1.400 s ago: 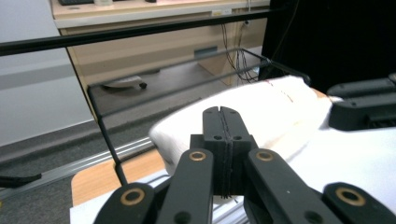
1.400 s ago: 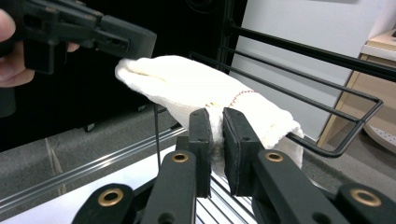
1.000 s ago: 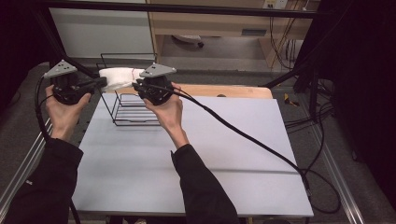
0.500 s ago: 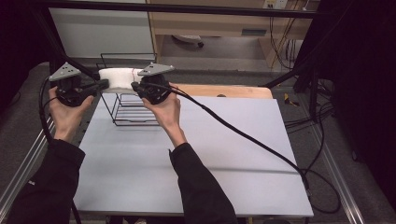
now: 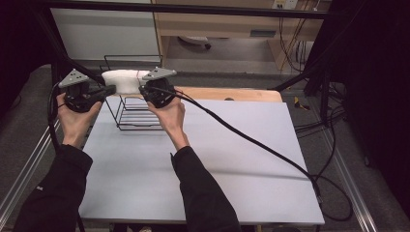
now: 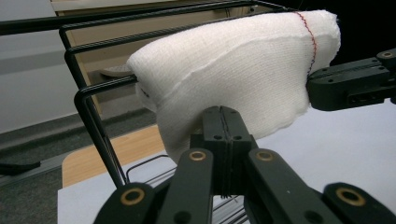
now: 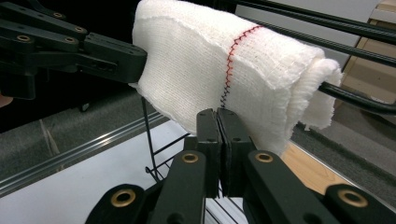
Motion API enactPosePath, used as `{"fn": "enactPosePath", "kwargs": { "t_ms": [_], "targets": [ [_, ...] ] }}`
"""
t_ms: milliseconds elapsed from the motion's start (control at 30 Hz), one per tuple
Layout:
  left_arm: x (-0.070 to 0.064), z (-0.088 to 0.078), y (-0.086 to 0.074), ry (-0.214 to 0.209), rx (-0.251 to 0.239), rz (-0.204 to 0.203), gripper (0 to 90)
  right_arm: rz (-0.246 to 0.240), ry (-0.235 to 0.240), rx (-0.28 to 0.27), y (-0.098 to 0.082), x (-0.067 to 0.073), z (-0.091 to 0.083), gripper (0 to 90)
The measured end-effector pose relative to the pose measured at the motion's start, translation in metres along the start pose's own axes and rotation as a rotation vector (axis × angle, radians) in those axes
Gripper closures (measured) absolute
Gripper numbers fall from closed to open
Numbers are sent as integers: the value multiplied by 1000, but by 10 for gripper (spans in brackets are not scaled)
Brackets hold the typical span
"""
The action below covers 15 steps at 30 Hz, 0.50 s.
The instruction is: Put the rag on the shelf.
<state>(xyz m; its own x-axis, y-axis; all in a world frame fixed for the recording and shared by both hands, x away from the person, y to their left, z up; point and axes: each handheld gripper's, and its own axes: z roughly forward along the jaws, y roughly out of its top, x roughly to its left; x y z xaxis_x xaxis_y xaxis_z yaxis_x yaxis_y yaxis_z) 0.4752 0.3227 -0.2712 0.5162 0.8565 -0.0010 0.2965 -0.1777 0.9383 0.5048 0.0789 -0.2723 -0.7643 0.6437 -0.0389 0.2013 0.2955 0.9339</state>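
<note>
**Q:** so what have your two claws got hold of right now?

**A:** Both are on the same white cloth [image 5: 123, 81], a folded knit piece with a red stitched seam near one end. In the high view it sits upper left of the frame, draped over the top bar of a black wire rack [image 5: 138, 113] that stands on the far left part of the white table [image 5: 203, 159].

**Q:** how tight are they shut?

**A:** My left gripper [image 5: 110, 90] has its jaws pressed fully together. In the left gripper view they meet low centre of the frame, right at the lower edge of the cloth, pinching the fabric there. My right gripper [image 5: 141, 90] is the same. Its jaws have just finished closing, and in the right gripper view they sit together on the cloth's bottom edge, just below the red seam.

**Q:** where are they relative to each other?

**A:** They come at the cloth from opposite ends. In the high view the left one is at the cloth's left end and the right one at its right end, with the cloth stretched between them over the rack's top rails. Each gripper view shows the other gripper's black jaw tips touching the far end of the cloth.
</note>
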Motion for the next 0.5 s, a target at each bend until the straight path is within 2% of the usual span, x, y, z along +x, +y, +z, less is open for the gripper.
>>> {"fn": "enactPosePath", "kwargs": {
  "t_ms": [133,267,500],
  "targets": [
    [0,-2,0,-6,-5,-7,893,-1,10,-10,2,1,-3,858],
    [-4,-9,0,-17,-10,-8,837,15,47,-25,4,3,-10,772],
    [-10,-20,-4,-34,31,-6,622,35,74,-37,3,0,-31,592]
  ]
}}
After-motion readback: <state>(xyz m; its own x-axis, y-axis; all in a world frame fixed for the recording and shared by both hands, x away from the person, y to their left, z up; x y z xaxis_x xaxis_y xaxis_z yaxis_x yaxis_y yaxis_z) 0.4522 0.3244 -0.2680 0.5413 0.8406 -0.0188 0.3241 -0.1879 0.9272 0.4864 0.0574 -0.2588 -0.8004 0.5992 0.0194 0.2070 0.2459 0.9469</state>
